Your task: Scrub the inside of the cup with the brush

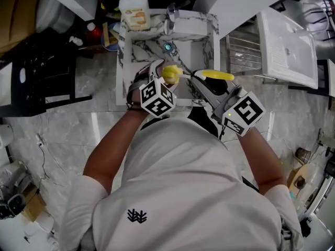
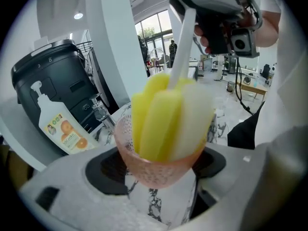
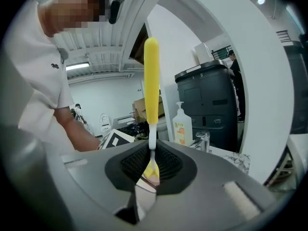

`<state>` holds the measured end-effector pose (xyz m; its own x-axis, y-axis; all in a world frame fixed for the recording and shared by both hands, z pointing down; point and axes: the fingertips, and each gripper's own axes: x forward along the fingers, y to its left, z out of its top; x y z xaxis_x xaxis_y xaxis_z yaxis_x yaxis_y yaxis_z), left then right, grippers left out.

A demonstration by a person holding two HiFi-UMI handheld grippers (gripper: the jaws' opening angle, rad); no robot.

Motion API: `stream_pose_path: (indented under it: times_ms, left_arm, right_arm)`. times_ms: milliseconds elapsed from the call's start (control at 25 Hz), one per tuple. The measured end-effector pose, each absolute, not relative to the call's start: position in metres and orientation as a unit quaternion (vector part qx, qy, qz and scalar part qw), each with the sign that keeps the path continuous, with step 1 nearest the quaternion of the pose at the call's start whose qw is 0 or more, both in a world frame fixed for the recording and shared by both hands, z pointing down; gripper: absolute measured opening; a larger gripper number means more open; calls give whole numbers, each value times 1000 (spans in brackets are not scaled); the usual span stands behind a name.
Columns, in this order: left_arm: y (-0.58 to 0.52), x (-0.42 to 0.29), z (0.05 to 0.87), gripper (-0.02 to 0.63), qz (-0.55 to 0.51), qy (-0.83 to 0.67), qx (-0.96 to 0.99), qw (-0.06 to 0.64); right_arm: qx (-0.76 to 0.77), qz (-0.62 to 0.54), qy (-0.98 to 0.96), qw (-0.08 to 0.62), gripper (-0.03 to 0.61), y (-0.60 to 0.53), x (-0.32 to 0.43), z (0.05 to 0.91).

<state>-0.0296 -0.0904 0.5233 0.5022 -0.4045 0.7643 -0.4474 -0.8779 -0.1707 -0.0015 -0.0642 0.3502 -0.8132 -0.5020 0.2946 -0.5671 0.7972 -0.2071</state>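
- My left gripper [image 2: 156, 166] has its jaws clamped on the pink cup [image 2: 144, 173]. It holds the cup low on the body, mouth tipped toward the brush, over the near edge of the sink [image 1: 213, 31].
- My right gripper [image 3: 151, 165] is closed tight on the thin white stem of the brush [image 3: 151, 81]. The yellow handle sticks out behind the jaws.
- The sponge head [image 2: 166, 117] sits well down in the cup and fills most of the mouth.
- I judge the scrub is under way. To do it well I'd twist and pump the stem along the cup's axis, so the sponge wipes the wall and reaches the bottom.
- I'd keep the left grip firm. The cup is thin and textured, and side force from the brush could lever it out of the pads.
- The two grippers are close together, so short strokes are needed or the bodies knock.
- Around the sink, the faucet [image 1: 171, 13] stands at 12 o'clock on the basin and the soap bottle [image 1: 134, 8] at 11.
- The drain [image 1: 168, 47] lies just beyond the cup. The drying rack [image 1: 243, 51] is off at 3 o'clock.
- Nothing blocks the stroke itself. The faucet spout is the nearest hazard if I push forward.
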Motion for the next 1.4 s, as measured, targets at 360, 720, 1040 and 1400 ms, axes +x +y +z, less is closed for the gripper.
stream_pose_path:
  times_ms: [360, 720, 1040, 1400]
  left_arm:
    - [-91, -22, 523, 378, 447, -235, 863, 30]
    - [-91, -31, 540, 377, 470, -237, 850, 33]
    - [-92, -36, 543, 379, 479, -237, 844, 34]
    - [-87, -23, 537, 379, 475, -224, 851, 31]
  right_arm:
    - [283, 189, -932, 127, 43, -85, 6, 391]
    - [271, 165, -939, 129, 46, -82, 26, 369]
    - [256, 144, -949, 112, 43, -71, 23, 346]
    - [239, 141, -950, 142, 43, -74, -5, 384]
